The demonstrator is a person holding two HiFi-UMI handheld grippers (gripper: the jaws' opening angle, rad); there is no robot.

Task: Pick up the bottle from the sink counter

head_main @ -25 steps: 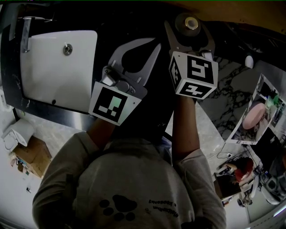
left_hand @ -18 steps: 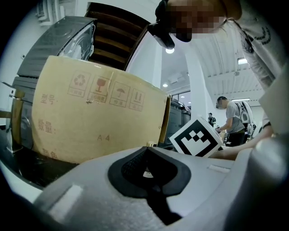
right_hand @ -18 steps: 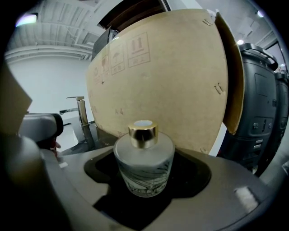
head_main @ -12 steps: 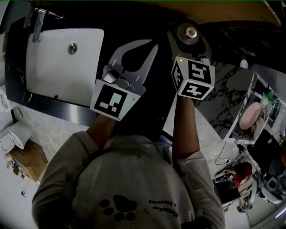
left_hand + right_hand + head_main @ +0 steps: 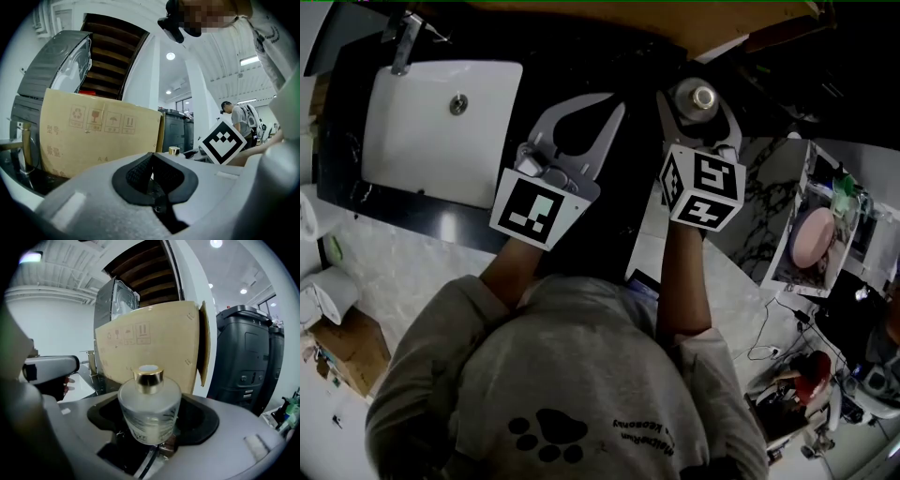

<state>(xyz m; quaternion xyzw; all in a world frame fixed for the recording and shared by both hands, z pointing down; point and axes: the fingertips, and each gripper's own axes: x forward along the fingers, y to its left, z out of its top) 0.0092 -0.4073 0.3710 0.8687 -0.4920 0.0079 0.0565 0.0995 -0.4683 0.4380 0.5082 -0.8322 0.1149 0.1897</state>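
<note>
Right gripper view: the bottle (image 5: 149, 404) is clasped between the jaws of the right hand-held gripper (image 5: 699, 105) and is best raised upright, steadily; the left hand-held gripper (image 5: 152, 176) is closed, empty.

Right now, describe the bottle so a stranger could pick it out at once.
Start at the white sink, then follow the black counter to its right. There the right gripper clamps a squat, round bottle of frosted glass. Its shiny gold collar sets it apart from the plain cardboard box behind.
</note>
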